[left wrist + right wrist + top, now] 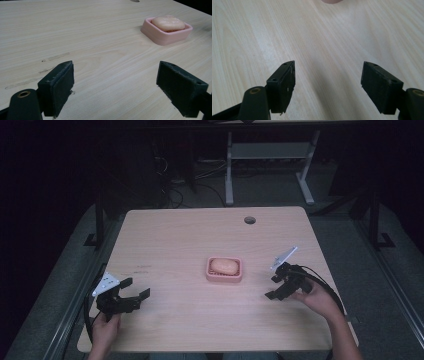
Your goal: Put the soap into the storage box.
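Observation:
A pink soap dish [237, 277] sits at the middle of the wooden table [175, 235] with a pale orange bar of soap [224, 265] in it. The left gripper view has the dish [160, 37] and soap [168, 23] at upper right. My left gripper [136, 287] hovers near the table's front left, open and empty, jaws wide [115, 82]. My right gripper [273, 287] is right of the dish, open, nothing between its jaws [328, 80]. A sliver of the pink dish [332, 1] peeks in at the top edge of the right gripper view.
A round cable hole [249, 220] lies near the table's far edge. Faint scuff marks [142, 268] mark the wood left of the dish. A white-legged desk frame [229, 170] stands on the dark floor beyond the table.

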Motion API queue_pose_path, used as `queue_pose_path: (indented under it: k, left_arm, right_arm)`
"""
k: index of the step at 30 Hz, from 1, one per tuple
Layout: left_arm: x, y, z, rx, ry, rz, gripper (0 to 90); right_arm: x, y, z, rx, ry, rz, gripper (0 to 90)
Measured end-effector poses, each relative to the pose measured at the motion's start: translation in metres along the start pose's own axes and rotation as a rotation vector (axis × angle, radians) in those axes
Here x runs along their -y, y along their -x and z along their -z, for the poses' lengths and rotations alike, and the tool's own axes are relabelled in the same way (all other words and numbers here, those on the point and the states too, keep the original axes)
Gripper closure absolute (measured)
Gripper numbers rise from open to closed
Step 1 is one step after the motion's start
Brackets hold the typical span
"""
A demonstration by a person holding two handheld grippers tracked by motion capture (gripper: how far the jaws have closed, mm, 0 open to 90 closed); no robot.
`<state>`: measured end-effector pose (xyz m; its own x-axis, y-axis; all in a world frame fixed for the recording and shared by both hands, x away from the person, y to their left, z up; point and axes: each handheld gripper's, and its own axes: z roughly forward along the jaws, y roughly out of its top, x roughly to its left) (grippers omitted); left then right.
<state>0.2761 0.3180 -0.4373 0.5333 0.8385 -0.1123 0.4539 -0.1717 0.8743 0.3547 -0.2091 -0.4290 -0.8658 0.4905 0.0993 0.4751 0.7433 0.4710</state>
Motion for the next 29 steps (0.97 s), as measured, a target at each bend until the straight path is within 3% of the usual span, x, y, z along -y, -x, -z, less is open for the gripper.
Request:
queue_pose_path:
  k: [21,25,29]
  left_arm:
    - [0.001,0.001,-0.002,0.001,0.0,0.006,14.3]
    - [0.001,0.001,-0.001,0.001,0.0,0.004,14.3]
    - [0.0,0.001,-0.001,0.001,-0.003,-0.003,14.3]
  right_arm:
    - [0.044,-0.016,0.005,0.012,0.056,-0.047,27.1]
    - [0.054,-0.025,0.006,0.029,0.085,-0.057,26.9]
    - [0.063,-0.038,0.009,0.057,0.078,-0.048,26.4]
